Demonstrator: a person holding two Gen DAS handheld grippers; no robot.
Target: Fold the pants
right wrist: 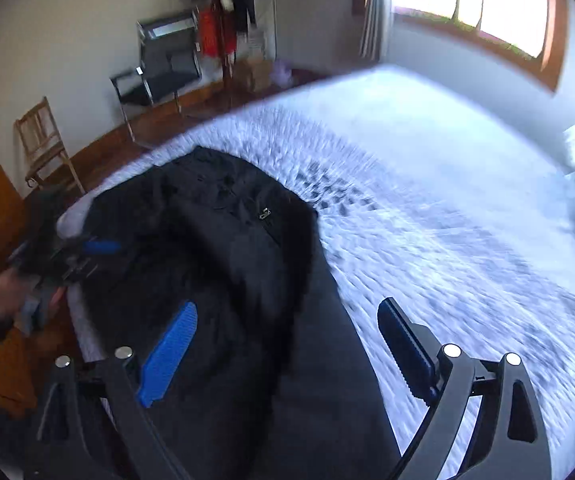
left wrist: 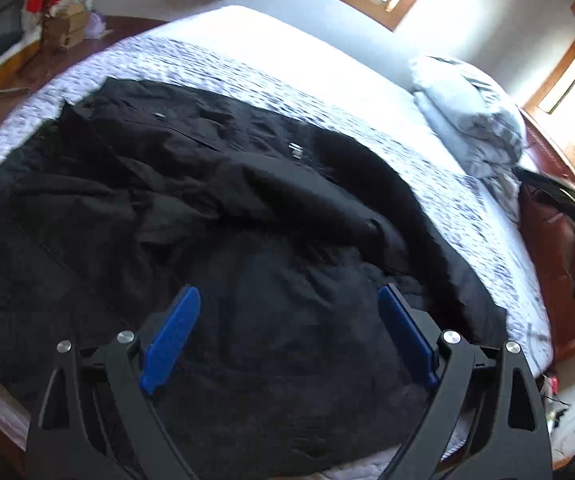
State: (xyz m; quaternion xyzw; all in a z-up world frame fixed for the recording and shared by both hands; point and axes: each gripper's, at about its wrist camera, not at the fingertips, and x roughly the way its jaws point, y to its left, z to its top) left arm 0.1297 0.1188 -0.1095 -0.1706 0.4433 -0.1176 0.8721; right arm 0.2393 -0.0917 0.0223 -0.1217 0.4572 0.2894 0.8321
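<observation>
Black pants [left wrist: 215,208] crumpled, right-wrist view blurred

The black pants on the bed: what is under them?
The black pants lie on a white patterned bedcover, which shows around them. Whether anything else lies beneath cannot be seen, because the fabric covers it.

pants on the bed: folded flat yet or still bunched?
Still bunched. The black pants lie in a rumpled heap on the white quilt, layers overlapping unevenly, with no clean fold edge. Both grippers' jaws stand open and empty.
</observation>
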